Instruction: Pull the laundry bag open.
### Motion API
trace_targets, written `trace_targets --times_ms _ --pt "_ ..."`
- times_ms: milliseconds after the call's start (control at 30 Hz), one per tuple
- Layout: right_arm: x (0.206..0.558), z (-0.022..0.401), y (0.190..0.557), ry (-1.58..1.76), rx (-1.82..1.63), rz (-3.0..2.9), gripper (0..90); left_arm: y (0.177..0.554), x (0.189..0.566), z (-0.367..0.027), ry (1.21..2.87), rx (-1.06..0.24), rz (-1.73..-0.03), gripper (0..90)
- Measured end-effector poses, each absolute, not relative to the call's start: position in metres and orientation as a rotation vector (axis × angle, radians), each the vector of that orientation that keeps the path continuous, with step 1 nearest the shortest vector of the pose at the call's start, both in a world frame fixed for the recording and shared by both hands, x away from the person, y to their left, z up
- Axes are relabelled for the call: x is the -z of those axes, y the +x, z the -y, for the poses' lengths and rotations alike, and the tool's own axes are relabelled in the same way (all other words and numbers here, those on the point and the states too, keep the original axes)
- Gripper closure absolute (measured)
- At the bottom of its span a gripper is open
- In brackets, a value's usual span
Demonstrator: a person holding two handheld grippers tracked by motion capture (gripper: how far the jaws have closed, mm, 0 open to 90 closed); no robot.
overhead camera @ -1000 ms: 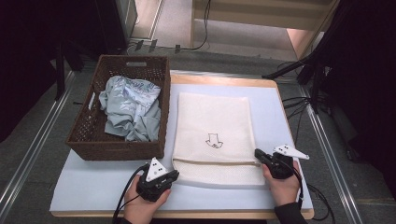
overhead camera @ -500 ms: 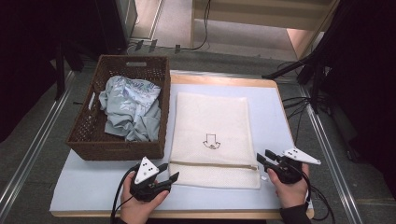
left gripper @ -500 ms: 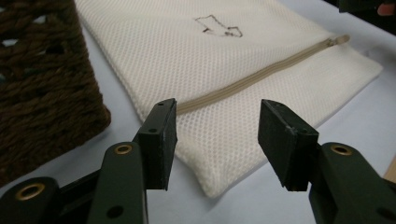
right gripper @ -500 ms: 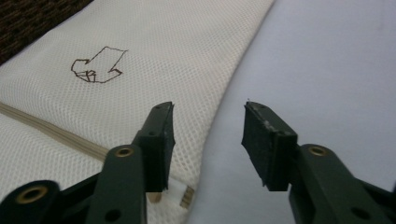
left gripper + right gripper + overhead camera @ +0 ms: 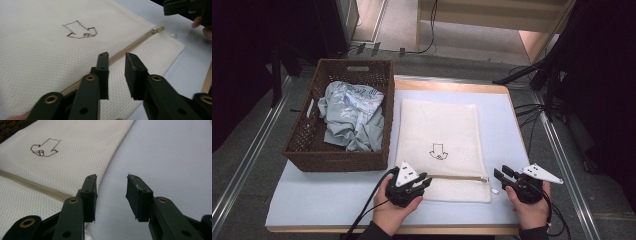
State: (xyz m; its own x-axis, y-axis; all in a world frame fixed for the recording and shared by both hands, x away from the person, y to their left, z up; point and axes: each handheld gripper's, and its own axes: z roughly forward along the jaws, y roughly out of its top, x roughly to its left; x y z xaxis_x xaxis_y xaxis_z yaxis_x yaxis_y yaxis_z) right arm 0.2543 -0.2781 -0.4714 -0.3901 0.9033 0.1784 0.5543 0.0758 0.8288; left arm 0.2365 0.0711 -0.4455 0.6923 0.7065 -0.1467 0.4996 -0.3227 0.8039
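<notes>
Laundry bag at the start of loading. A cream mesh laundry bag (image 5: 439, 145) is lying flat on the pale blue mat (image 5: 327, 195) of the table (image 5: 452, 86), its printed arrow (image 5: 438, 151) pointing toward the person and its zipper (image 5: 462, 177) running across the near end. The zipper is appearing closed along its length, with the pull (image 5: 157, 30) sitting at the bag's right corner. Beside the bag, on its left, a brown wicker basket (image 5: 337, 160) is holding a crumpled pale blue garment (image 5: 349, 115), which is lying wholly inside the basket.

The left hand-held gripper (image 5: 421, 184) is hovering at the bag's near left corner, jaws parted and holding nothing; in the left gripper view (image 5: 117, 73) the zipper line is passing just beyond the tips. The right hand-held gripper (image 5: 502, 175) is resting just off the bag's right corner, over bare mat, likewise released and empty, as the right gripper view (image 5: 111, 195) is confirming.

Judged from this arrangement, the work is standing near its beginning: the bag is laid out and squared, but nothing is yet being gripped. What is remaining, it seems, is steadying the bag, drawing the zipper open, moving the garment from the basket into the bag, and closing it.
</notes>
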Motion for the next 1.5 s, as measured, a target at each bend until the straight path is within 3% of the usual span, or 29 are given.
trace_targets --times_ms 200,633,933,1500 --pt "0.480 0.277 0.256 1.480 -1.238 -1.999 65.1 0.247 0.457 -0.031 2.053 -0.213 -0.903 90.0" --pt "0.489 0.277 0.262 1.542 -1.303 -2.049 64.8 0.268 0.470 0.042 2.121 -0.155 -0.863 90.0" --pt "0.493 0.278 0.262 1.612 -1.355 -2.086 61.4 0.274 0.481 0.051 2.140 -0.135 -0.896 90.0" --pt "0.492 0.272 0.260 1.726 -1.504 -2.038 76.0 0.272 0.483 0.051 2.129 -0.126 -0.886 90.0"
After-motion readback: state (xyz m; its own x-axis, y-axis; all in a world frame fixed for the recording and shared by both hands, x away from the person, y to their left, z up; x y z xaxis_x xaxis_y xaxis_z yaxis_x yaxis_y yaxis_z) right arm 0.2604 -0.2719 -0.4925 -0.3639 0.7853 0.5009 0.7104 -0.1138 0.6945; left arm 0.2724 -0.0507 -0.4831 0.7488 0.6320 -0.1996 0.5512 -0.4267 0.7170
